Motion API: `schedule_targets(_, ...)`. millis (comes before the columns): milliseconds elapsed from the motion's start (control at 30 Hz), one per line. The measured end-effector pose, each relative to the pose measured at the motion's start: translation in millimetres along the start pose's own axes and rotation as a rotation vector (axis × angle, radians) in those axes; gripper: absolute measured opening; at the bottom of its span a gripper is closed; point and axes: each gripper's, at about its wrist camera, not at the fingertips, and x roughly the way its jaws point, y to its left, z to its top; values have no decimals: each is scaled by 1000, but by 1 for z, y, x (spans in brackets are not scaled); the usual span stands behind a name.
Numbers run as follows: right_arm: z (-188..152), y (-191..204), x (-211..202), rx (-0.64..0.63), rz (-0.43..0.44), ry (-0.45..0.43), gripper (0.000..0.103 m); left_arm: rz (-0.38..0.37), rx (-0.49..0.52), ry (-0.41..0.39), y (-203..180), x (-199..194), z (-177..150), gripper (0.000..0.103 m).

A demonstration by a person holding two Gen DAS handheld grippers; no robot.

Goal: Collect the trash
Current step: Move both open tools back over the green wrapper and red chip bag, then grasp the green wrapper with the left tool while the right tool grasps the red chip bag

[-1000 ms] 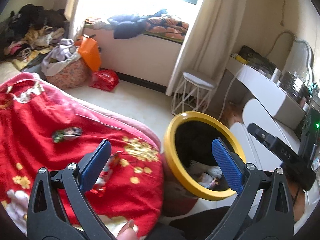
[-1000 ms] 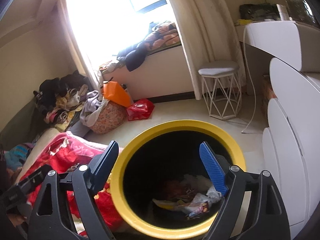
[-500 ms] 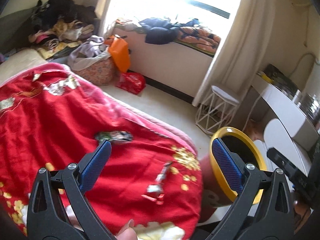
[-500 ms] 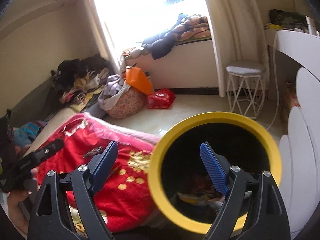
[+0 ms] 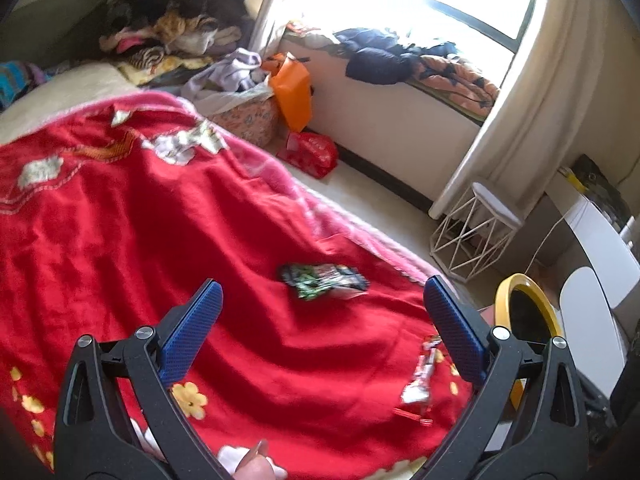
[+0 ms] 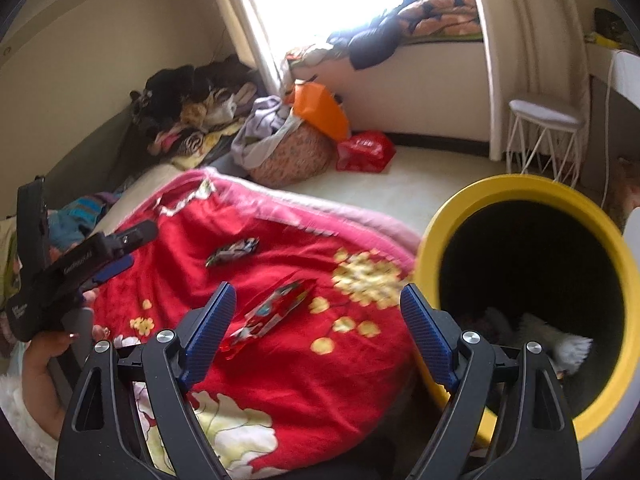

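Wrappers (image 5: 323, 285) lie on the red blanket (image 5: 120, 240) beside the yellow bin (image 6: 532, 192); both jaws apart, empty.

2 wrappers (image 5: 322, 280), 1 yellow bin (image 6: 528, 188), 1 stool (image 6: 544, 114)

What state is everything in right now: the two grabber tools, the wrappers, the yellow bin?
Left gripper: open, empty.
Right gripper: open, empty.
Green wrapper: lying loose on the red blanket.
Red wrapper: lying loose on the blanket.
Yellow bin: uncovered, trash inside.
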Motion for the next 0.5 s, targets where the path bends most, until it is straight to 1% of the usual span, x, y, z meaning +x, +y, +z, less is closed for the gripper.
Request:
schedule_targets(167,-1,11,31,19,29,67,82,-24,-34,55,14,18,-3,91)
schedule_targets(233,-2,14,41,27,35,91,82,-43,-46,83,17,28,-2,78)
schedule_targets(267,-2,15,47,32,43,104,81,-51,-51,94,18,32,-2,76)
schedule_targets(333,-2,15,59,44,48,132,80,-81,-69,127,20,43,-2,66)
schedule_targets(367,-2,14,62,50,54,142,77,-92,-77,140,20,47,-2,65)
schedule_targets(433,-2,14,72,65,69,165,73,-107,-93,168,22,57,-2,58)
schedule_targets(500,-3,13,81,79,85,186,70,-117,-106,191,24,66,-4,57)
